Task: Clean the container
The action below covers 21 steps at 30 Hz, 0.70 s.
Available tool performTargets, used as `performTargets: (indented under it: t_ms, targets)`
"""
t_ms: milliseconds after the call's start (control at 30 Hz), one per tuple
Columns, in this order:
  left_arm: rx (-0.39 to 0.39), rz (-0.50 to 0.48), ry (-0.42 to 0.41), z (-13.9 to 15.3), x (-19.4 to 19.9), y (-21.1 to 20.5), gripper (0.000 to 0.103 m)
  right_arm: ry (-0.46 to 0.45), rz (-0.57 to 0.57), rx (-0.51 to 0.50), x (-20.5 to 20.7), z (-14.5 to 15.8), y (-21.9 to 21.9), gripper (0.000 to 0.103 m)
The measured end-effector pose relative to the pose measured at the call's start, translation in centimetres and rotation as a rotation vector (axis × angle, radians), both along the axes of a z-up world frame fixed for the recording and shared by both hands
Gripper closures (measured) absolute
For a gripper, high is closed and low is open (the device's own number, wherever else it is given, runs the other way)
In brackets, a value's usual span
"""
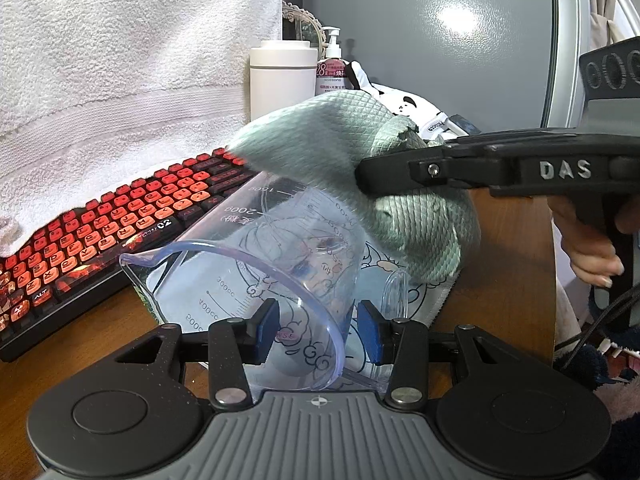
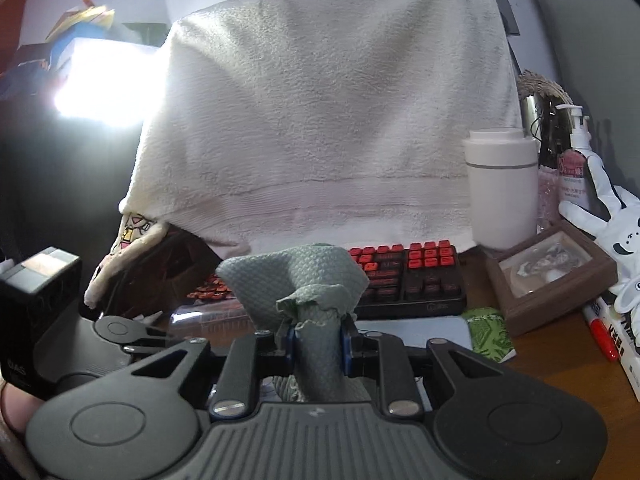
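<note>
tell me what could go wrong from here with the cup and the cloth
1. The left gripper pinches only the thin rim of the tilted clear cup; pushing the cloth against it could twist it loose.
2. The lit keyboard sits close beside the cup, so a slipped cup may knock it.
3. The right gripper holds a bunched cloth that may snag.

1. The cloth (image 1: 340, 132) is pale grey-green with a fine diamond weave.
2. The measuring cup (image 1: 256, 264) is clear plastic, faintly blue, with printed scale marks.
3. The keyboard (image 1: 100, 236) is black with glowing red-orange keys.
4. The towel (image 2: 320, 120) is creamy white with a faint pink band.
5. The surface (image 1: 508, 264) is brown wood.
6. The canister (image 2: 502, 188) is plain white.
7. The left claw (image 1: 318, 330) has blue pads on black fingers.
</note>
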<state>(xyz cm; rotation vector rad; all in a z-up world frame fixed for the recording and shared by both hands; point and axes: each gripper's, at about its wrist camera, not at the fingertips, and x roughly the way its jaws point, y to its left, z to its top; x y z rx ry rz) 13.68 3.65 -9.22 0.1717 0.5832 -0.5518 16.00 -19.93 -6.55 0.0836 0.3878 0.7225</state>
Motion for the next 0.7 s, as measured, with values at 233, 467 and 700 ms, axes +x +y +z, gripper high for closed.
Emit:
performTargets:
  t_ms: [233,467,700]
  targets:
    - [-0.001,0.0,0.001,0.1,0.1,0.0,0.06,-0.023,0.12,-0.013,-1.9,0.5,2.4,0.083]
    - [0.0,0.0,0.0,0.1,0.0,0.0,0.06,-0.067,0.182,-0.054,-3.2,0.9,4.0,0.083]
    - [0.0,0.0,0.0,0.2,0.1,-0.1,0.06,-0.017,0.049,-0.045,-0.5,1.2,2.0,0.083]
